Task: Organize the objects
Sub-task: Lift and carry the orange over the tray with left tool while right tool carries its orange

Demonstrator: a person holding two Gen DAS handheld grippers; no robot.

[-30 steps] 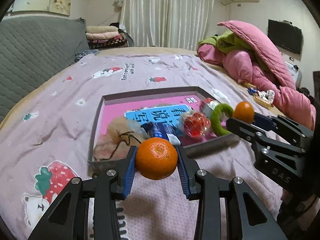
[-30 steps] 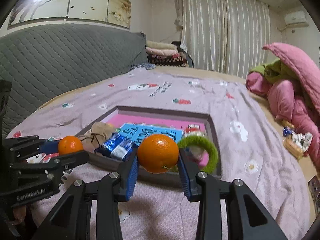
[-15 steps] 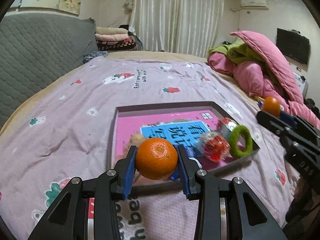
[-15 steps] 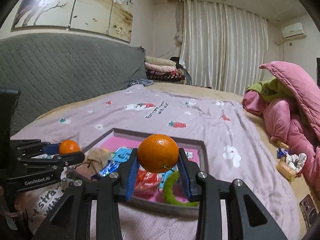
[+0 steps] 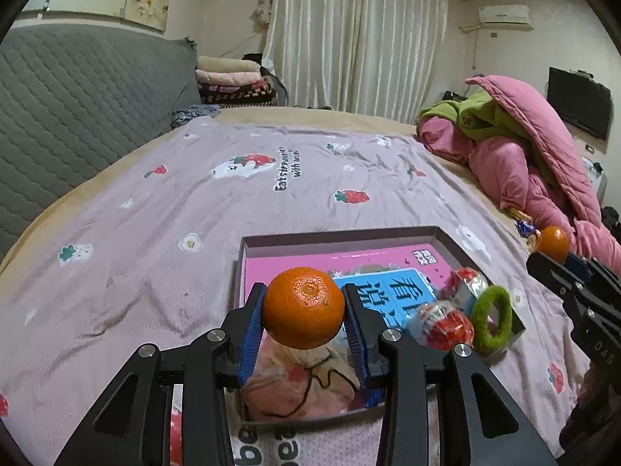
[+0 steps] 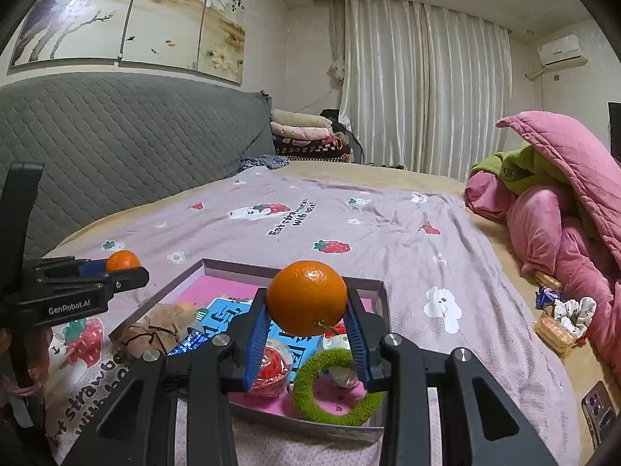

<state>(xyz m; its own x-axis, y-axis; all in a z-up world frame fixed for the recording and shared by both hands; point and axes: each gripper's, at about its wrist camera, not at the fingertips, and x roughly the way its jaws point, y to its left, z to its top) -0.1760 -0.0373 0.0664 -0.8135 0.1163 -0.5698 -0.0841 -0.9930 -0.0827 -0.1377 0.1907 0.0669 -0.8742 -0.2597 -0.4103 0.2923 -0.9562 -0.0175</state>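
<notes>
The left claw pinches a mandarin between its blue pads, one pad on each side of the fruit, which sits clear of everything below it. The right claw pinches a second orange in the same way, stalk end turned down.

Just under and beyond both claws lies a shallow grey tray on the bed, its floor covered by a pink sheet with a blue printed card. Directly below the left claw, at the tray's near end, sits a crumpled beige cloth bundle with a dark cord. To the right of that claw, inside the tray, lie a clear packet with a red filling and a green fuzzy ring leaning at the tray's right wall. From the right claw's camera the ring lies just below the claw at the tray's near edge, the red packet to its left, and a blue foil wrapper beside the cloth bundle further left.

The two claws stand on opposite sides of the tray, each seen at the edge of the other's view: the right with its orange far right, the left far left.

Around the tray spreads a mauve bedspread printed with strawberries. Well beyond the right claw, to the right, a heap of pink and green quilts lies on the bed; a grey quilted headboard stands to the left, pale curtains behind.
</notes>
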